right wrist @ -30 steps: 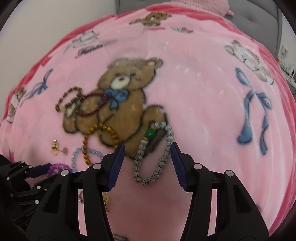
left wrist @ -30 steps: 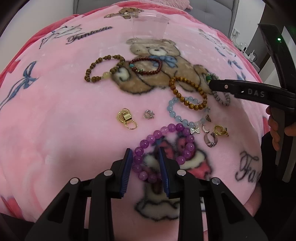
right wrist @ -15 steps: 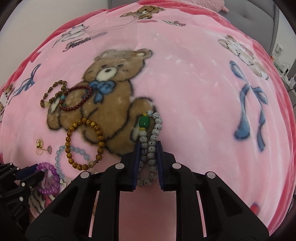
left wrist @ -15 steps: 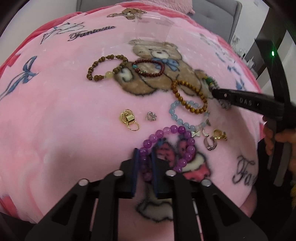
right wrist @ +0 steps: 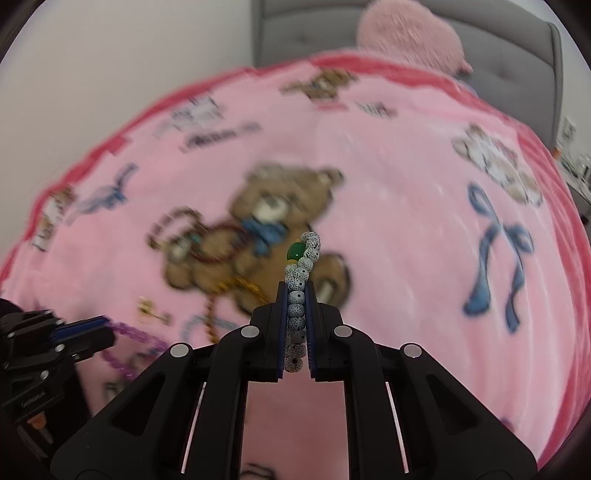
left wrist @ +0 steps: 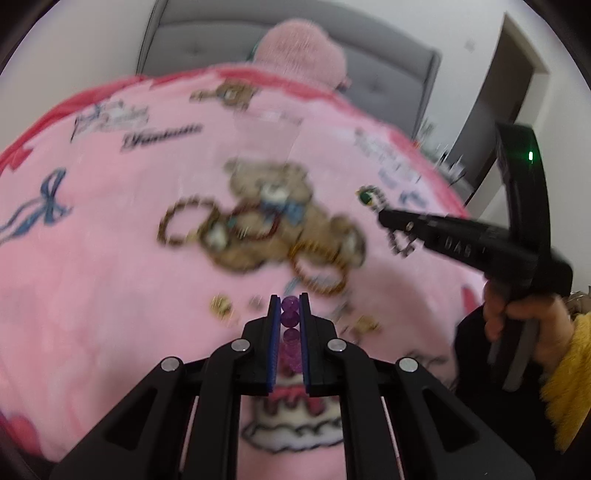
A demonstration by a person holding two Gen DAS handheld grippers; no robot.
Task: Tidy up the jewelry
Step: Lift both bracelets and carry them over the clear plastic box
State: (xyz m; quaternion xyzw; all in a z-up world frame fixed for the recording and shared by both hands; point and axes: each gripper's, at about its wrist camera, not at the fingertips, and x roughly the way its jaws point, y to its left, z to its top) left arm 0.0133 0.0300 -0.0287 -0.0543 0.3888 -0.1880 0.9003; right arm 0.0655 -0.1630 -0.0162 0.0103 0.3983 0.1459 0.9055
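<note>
Left gripper (left wrist: 289, 306) pinches the purple bead bracelet (left wrist: 290, 320) at 6 o'clock above the pink blanket (left wrist: 110, 258). Right gripper (right wrist: 296, 291) pinches the speckled white bracelet (right wrist: 301, 273), whose green bead (right wrist: 294, 252) points toward 12 o'clock.

You face a bed under a pink teddy-bear blanket (left wrist: 110, 258). Behind it: grey tufted headboard (left wrist: 388, 70), fluffy pink pillow (right wrist: 410, 33), white wall (right wrist: 110, 55), dark doorway (left wrist: 495, 122) at right.
</note>
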